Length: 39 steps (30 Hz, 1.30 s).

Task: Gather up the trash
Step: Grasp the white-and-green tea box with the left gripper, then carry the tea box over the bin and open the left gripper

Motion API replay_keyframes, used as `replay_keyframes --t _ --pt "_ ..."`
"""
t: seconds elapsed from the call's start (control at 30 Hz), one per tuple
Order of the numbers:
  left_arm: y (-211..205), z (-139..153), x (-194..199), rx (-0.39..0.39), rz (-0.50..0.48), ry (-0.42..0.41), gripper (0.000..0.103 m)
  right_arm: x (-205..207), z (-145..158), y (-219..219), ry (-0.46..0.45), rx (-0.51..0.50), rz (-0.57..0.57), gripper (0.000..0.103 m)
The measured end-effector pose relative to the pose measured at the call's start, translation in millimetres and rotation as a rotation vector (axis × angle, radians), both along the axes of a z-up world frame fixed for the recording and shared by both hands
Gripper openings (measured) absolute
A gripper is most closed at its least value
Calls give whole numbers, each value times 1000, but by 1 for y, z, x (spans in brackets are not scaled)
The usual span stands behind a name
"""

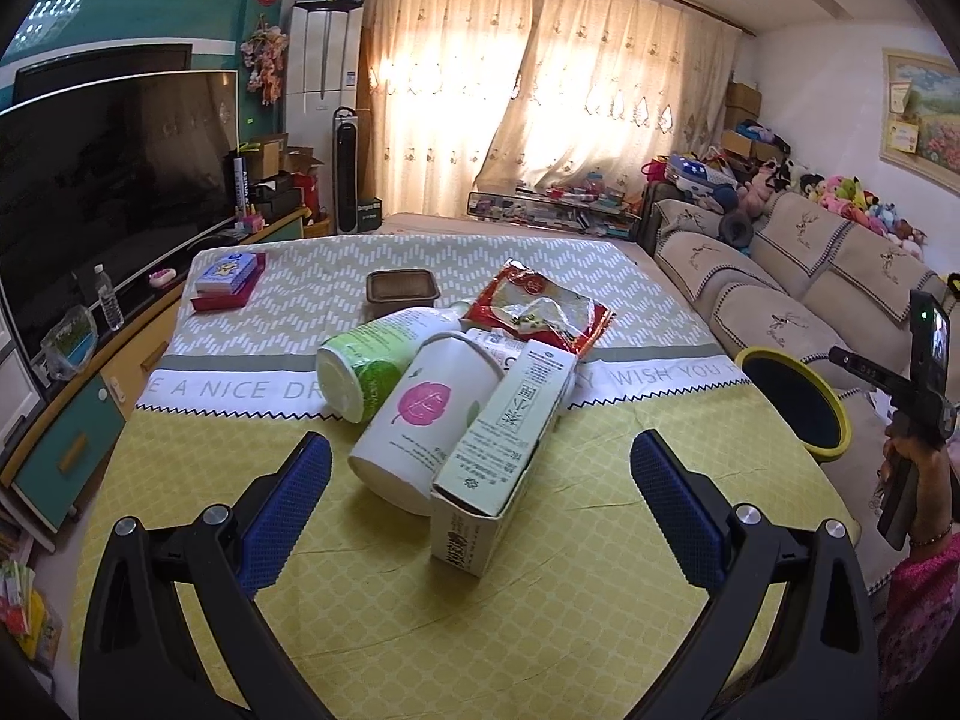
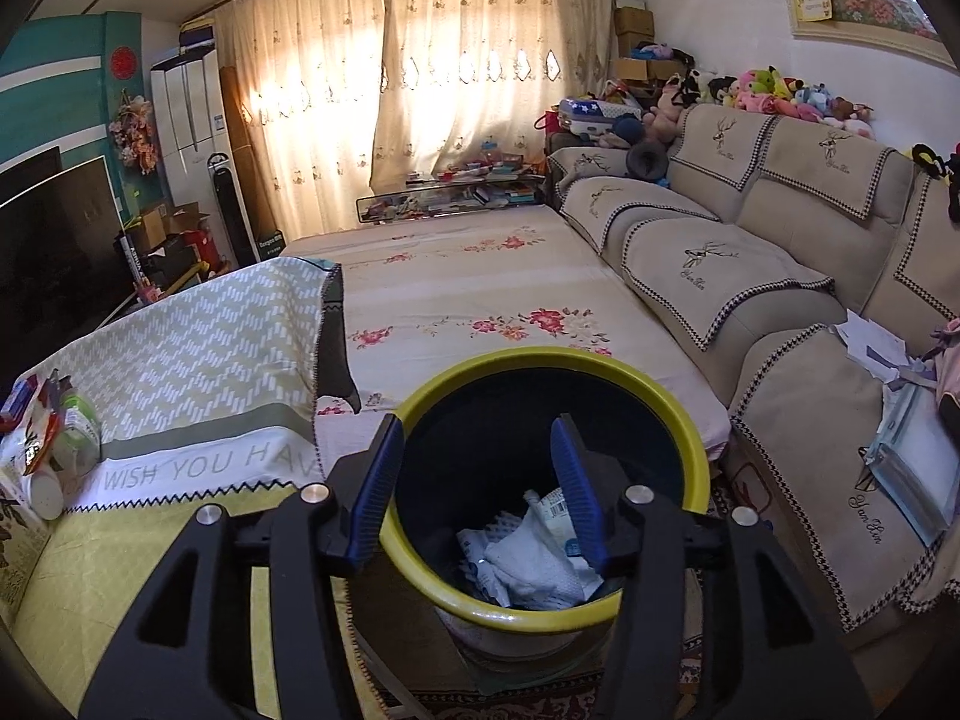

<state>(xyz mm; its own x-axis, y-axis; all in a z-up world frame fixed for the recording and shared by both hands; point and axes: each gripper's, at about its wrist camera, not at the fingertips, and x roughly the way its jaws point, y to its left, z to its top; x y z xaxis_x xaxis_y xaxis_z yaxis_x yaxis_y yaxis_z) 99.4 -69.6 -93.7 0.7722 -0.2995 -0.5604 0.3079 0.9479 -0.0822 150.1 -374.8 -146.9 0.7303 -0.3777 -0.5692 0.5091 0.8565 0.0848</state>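
Between the wide-open left hand-held gripper [image 1: 480, 468] fingers lies a carton [image 1: 504, 450].

Living room — sofa [image 2: 750, 276] (television [image 1: 108, 180]).

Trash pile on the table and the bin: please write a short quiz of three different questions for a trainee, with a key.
1. True or false: the left claw grips the pale green rectangular carton.
2. Which item lies farthest back in the pile? A) white cylinder tub with pink label B) red and white plastic snack bag
3. Fill in: the right claw hovers over the yellow-rimmed round trash ___.

Key: 1 false; 2 B; 3 bin.
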Motion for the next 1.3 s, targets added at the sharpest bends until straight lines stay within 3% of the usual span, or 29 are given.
replay_keyframes --t 0.47,0.57,0.63,1.0,1.3 --pt "-6 -16 10 -21 -79 30 81 7 0 16 8 12 50 50" --pt "-7 -22 17 -25 -90 46 73 5 -1 14 8 17 49 50" --pt "-10 -27 20 -26 -104 68 61 4 -2 12 8 21 48 50" --pt "-23 -54 41 44 -128 140 34 7 -9 10 20 40 57 51" --pt "-34 -35 24 39 -184 101 30 3 -6 11 5 46 69 51"
